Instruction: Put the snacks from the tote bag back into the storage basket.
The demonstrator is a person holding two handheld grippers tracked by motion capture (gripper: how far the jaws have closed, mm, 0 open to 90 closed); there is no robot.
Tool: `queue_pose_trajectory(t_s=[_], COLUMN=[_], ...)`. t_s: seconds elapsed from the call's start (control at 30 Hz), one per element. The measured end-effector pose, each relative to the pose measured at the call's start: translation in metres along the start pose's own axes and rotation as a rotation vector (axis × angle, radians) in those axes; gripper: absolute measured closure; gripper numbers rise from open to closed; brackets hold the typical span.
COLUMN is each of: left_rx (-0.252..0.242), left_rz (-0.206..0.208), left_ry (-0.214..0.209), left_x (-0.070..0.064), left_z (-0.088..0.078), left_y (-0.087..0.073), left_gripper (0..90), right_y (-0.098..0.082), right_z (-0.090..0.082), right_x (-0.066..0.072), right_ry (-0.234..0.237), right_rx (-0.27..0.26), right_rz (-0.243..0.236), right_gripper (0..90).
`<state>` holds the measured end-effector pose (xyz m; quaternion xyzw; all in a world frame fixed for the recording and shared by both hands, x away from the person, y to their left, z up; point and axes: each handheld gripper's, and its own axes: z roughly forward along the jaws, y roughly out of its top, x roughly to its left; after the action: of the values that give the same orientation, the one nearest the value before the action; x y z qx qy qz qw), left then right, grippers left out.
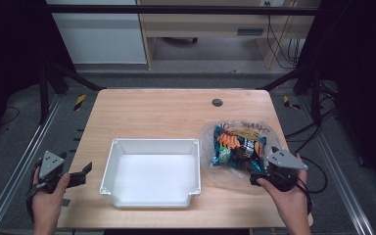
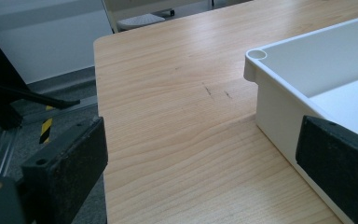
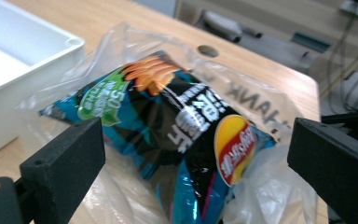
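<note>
A blue-and-black crisp packet [image 3: 186, 135] with orange chips printed on it lies inside a clear, crinkled plastic bag [image 1: 210, 134] on the right side of the pale wooden worktop [image 1: 166, 110], just beside the white rectangular plastic tray [image 1: 149, 147]. The right gripper [image 3: 193, 163] has its jaws spread wide on either side of the packet, gripping nothing. The left gripper [image 2: 200, 158], jaws likewise released, sits at the worktop's left edge beside the tray's outer wall, whose rounded corner its own view shows close up.

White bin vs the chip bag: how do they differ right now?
The white bin is rigid, open-topped and empty; the chip bag is soft, crinkled and sealed. The bin is plain white; the chip bag is blue and black with bright print. The bin stands bare, while the chip bag lies inside a clear plastic bag, between the open right gripper's jaws. Both rest on the wooden table.
</note>
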<state>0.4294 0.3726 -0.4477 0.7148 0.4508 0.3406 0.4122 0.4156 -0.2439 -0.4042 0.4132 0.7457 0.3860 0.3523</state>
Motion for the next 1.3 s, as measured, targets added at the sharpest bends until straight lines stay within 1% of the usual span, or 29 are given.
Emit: queue_pose_trajectory(t_s=[0.07, 0.1, 0.13, 0.17, 0.2, 0.23, 0.27, 0.3, 0.37, 0.4, 0.43, 0.47, 0.5, 0.53, 0.57, 0.6, 0.7, 0.73, 0.77, 0.83, 0.87, 0.93, 1.0, 1.03, 1.07, 1.13, 1.17, 1.23, 1.3], left_rx=[0.003, 0.004, 0.005, 0.004, 0.004, 0.003, 0.004, 0.004, 0.006, 0.006, 0.006, 0.007, 0.008, 0.009, 0.01, 0.011, 0.013, 0.013, 0.014, 0.015, 0.015, 0.015, 0.016, 0.018, 0.02, 0.021, 0.021, 0.022, 0.025], left_rz=[0.001, 0.001, 0.001, 0.001, 0.001, 0.0, 0.002, 0.0, -0.002, -0.002, -0.001, 0.0, 0.001, 0.002, 0.004, 0.005, 0.006, 0.007, 0.007, 0.008, 0.008, 0.01, 0.01, 0.01, 0.013, 0.015, 0.014, 0.011, 0.012], left_ry=[-0.001, -0.001, -0.001, -0.002, -0.002, -0.003, -0.002, -0.003, -0.004, -0.004, -0.004, -0.005, -0.005, -0.006, -0.006, -0.006, -0.007, -0.007, -0.007, -0.007, -0.006, -0.007, -0.008, -0.009, -0.01, -0.011, -0.012, -0.013, -0.015], left_x=[0.0, 0.0, 0.0, 0.0, 0.0, 0.0, 0.0, 0.0, 0.001, 0.001, 0.001, 0.001, 0.001, 0.001, 0.001, 0.001, 0.001, 0.001, 0.001, 0.001, 0.001, 0.0, 0.0, 0.0, 0.0, 0.0, 0.0, 0.0, 0.0], left_z=[0.001, 0.001, 0.001, 0.001, 0.001, 0.0, 0.0, 0.0, 0.001, 0.001, 0.001, 0.001, 0.001, 0.002, 0.002, 0.002, 0.002, 0.002, 0.002, 0.003, 0.003, 0.003, 0.003, 0.003, 0.003, 0.003, 0.003, 0.003, 0.004], left_y=[0.0, 0.0, 0.0, 0.0, 0.0, 0.0, 0.0, 0.0, -0.001, -0.001, -0.001, -0.001, -0.001, -0.001, -0.001, -0.001, -0.001, -0.001, -0.001, -0.001, -0.001, -0.001, -0.001, -0.001, -0.001, -0.001, -0.001, -0.001, -0.001], left_gripper=[2.1, 2.1, 2.1, 2.1, 2.1, 2.1, 2.1, 2.1, 2.1, 2.1, 2.1, 2.1, 2.1, 2.1, 2.1, 2.1, 2.1, 2.1, 2.1, 2.1, 2.1, 2.1, 2.1, 2.1, 2.1, 2.1, 2.1, 2.1, 2.2], right_y=[0.007, 0.01, 0.013, 0.021, 0.025, 0.025, 0.029, 0.037, 0.044, 0.044, 0.047, 0.052, 0.054, 0.054, 0.056, 0.059, 0.06, 0.06, 0.06, 0.06, 0.06, 0.061, 0.06, 0.06, 0.06, 0.059, 0.059, 0.058, 0.059], right_z=[0.002, 0.003, 0.004, 0.006, 0.008, 0.008, 0.009, 0.012, 0.016, 0.016, 0.018, 0.024, 0.027, 0.027, 0.03, 0.037, 0.044, 0.044, 0.05, 0.057, 0.057, 0.067, 0.076, 0.076, 0.08, 0.091, 0.091, 0.096, 0.097], right_x=[0.0, 0.0, -0.001, -0.001, -0.001, -0.001, -0.002, -0.003, -0.006, -0.006, -0.007, -0.01, -0.011, -0.011, -0.012, -0.014, -0.015, -0.015, -0.015, -0.016, -0.016, -0.018, -0.022, -0.022, -0.023, -0.027, -0.027, -0.031, -0.032], right_ry=[0.023, 0.03, 0.047, 0.076, 0.082, 0.082, 0.089, 0.106, 0.129, 0.129, 0.136, 0.149, 0.165, 0.165, 0.187, 0.222, 0.274, 0.274, 0.29, 0.301, 0.301, 0.31, 0.326, 0.326, 0.329, 0.351, 0.351, 0.382, 0.385], right_rx=[0.026, 0.03, 0.034, 0.05, 0.065, 0.065, 0.077, 0.1, 0.117, 0.117, 0.131, 0.159, 0.172, 0.172, 0.188, 0.211, 0.217, 0.217, 0.228, 0.248, 0.248, 0.279, 0.296, 0.296, 0.309, 0.329, 0.329, 0.341, 0.348], right_rz=[-0.033, -0.037, -0.038, -0.051, -0.065, -0.065, -0.085, -0.12, -0.14, -0.14, -0.155, -0.185, -0.195, -0.195, -0.201, -0.217, -0.231, -0.231, -0.246, -0.277, -0.277, -0.298, -0.298, -0.298, -0.292, -0.305, -0.305, -0.31, -0.31], right_gripper=[4.6, 4.7, 4.9, 4.7, 4.7, 4.7, 4.7, 4.8, 6.1, 6.1, 6.1, 6.8, 6.9, 6.9, 7.6, 10.4, 11.1, 11.1, 11.6, 10.8, 10.8, 10.3, 9.4, 9.4, 9.3, 9.0, 9.0, 8.9, 8.9])
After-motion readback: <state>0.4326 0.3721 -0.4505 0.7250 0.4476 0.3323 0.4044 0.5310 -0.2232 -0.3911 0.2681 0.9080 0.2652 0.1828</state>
